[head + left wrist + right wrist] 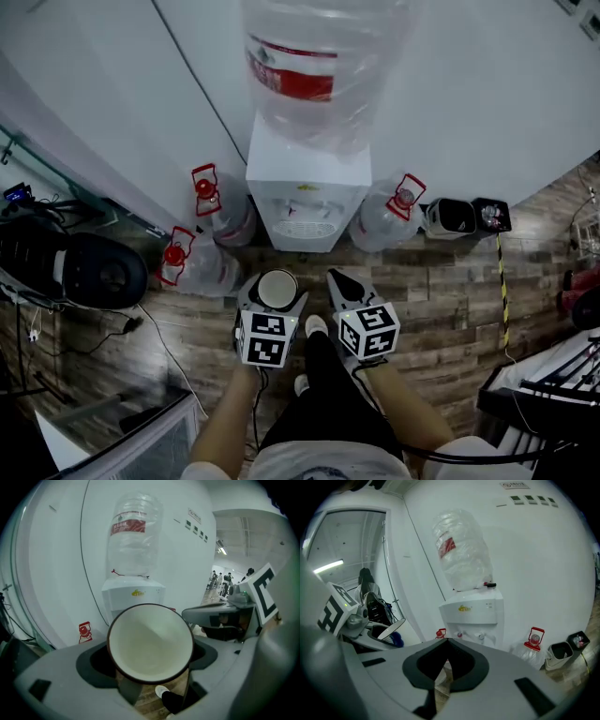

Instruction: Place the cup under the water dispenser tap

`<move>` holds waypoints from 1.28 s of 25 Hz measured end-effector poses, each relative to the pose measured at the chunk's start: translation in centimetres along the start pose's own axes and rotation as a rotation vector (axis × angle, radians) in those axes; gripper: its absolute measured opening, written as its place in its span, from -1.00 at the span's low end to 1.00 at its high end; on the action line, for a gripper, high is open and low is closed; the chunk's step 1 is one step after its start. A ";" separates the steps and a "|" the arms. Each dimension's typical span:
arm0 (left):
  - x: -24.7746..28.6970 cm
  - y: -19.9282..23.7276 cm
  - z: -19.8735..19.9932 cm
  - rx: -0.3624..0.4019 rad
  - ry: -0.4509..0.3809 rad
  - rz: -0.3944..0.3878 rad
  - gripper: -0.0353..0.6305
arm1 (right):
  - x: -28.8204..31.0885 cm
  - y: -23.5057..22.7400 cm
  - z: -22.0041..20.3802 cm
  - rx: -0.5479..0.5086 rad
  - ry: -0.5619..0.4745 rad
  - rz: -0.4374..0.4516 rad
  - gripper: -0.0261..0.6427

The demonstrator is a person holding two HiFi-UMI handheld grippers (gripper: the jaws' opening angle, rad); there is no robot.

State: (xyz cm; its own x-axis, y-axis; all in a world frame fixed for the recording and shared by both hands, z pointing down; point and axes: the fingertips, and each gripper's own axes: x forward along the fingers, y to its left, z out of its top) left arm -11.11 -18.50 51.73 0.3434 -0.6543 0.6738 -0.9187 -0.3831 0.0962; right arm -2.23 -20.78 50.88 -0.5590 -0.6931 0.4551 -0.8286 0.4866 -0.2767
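Observation:
A cup (277,288) with a dark rim and cream inside is held upright in my left gripper (275,292), whose jaws are shut on it. In the left gripper view the cup (151,641) fills the middle, mouth toward the camera. The white water dispenser (305,192) stands ahead against the wall, a clear bottle (319,66) on top. Its taps (480,635) show in the right gripper view, with the dispenser (132,599) also beyond the cup. My right gripper (345,286) is beside the left one, jaws shut, empty; its tips (446,643) meet.
Spare water bottles with red caps lie on the wooden floor left (208,267) and right (386,220) of the dispenser. A small bin (452,217) stands right of it. A black chair (70,267) and cables are at left. The person's foot (316,326) is below the grippers.

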 end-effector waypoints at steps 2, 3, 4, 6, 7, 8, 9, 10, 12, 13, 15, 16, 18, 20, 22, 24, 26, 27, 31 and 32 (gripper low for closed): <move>2.1 0.9 -0.5 0.006 0.006 0.001 0.46 | 1.8 -1.3 -1.0 0.008 0.002 -0.007 -0.86; 3.2 1.3 -0.7 0.009 0.008 0.002 0.46 | 2.7 -1.9 -1.5 0.010 0.003 -0.010 -0.86; 4.2 1.7 -1.1 0.013 0.009 0.002 0.46 | 3.5 -2.4 -2.0 0.011 0.004 -0.011 -0.86; 6.1 2.5 -1.7 0.020 0.012 0.008 0.46 | 5.0 -3.4 -3.0 0.011 0.003 -0.009 -0.86; 7.0 2.9 -2.1 0.020 0.013 0.010 0.47 | 5.8 -3.8 -3.5 0.009 0.003 -0.007 -0.86; 8.1 3.3 -2.4 0.019 0.012 0.011 0.46 | 6.5 -4.3 -4.1 0.005 0.005 -0.008 -0.86; 9.2 3.6 -2.6 0.016 0.008 0.008 0.47 | 7.3 -5.0 -4.6 -0.001 0.006 -0.011 -0.86; 10.5 3.9 -2.8 0.016 0.002 0.006 0.47 | 8.1 -5.6 -5.0 -0.008 0.007 -0.014 -0.86; 12.8 4.8 -3.3 0.024 -0.003 0.007 0.46 | 10.0 -6.6 -5.9 -0.015 0.007 -0.018 -0.86; 13.9 5.2 -3.6 0.028 0.000 0.010 0.46 | 10.9 -7.0 -6.5 -0.016 0.007 -0.018 -0.86; 16.0 5.9 -4.3 0.030 0.005 0.013 0.46 | 12.5 -7.7 -7.5 -0.020 0.009 -0.014 -0.86; 16.9 6.2 -4.5 0.029 0.004 0.014 0.46 | 13.3 -8.1 -8.0 -0.023 0.010 -0.010 -0.86; 18.8 6.8 -4.9 0.031 0.003 0.016 0.47 | 15.0 -8.7 -9.0 -0.030 0.008 0.000 -0.86; 20.6 7.4 -5.3 0.036 0.002 0.018 0.46 | 16.6 -9.3 -9.8 -0.039 0.004 0.008 -0.86; 22.1 8.0 -5.6 0.036 -0.001 0.022 0.46 | 18.0 -9.8 -10.4 -0.046 -0.002 0.015 -0.86; 23.6 8.7 -6.0 0.029 -0.006 0.028 0.47 | 19.2 -10.1 -10.9 -0.051 -0.007 0.021 -0.86; 24.8 9.3 -6.5 0.020 -0.004 0.033 0.46 | 20.2 -10.3 -11.3 -0.056 -0.011 0.026 -0.86; 25.3 9.6 -6.8 0.015 -0.001 0.035 0.46 | 20.7 -10.4 -11.4 -0.058 -0.012 0.028 -0.86; 27.1 10.5 -7.5 0.009 0.006 0.032 0.46 | 22.0 -10.8 -11.9 -0.071 -0.017 0.038 -0.86; 27.6 10.7 -7.6 0.013 0.008 0.034 0.46 | 22.4 -10.9 -12.0 -0.074 -0.017 0.041 -0.86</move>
State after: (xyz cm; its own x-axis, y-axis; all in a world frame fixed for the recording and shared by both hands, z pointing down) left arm -12.96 -35.66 76.92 0.3100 -0.6623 0.6821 -0.9273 -0.3690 0.0632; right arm -5.38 -35.20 74.21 -0.5930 -0.6808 0.4300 -0.8012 0.5521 -0.2308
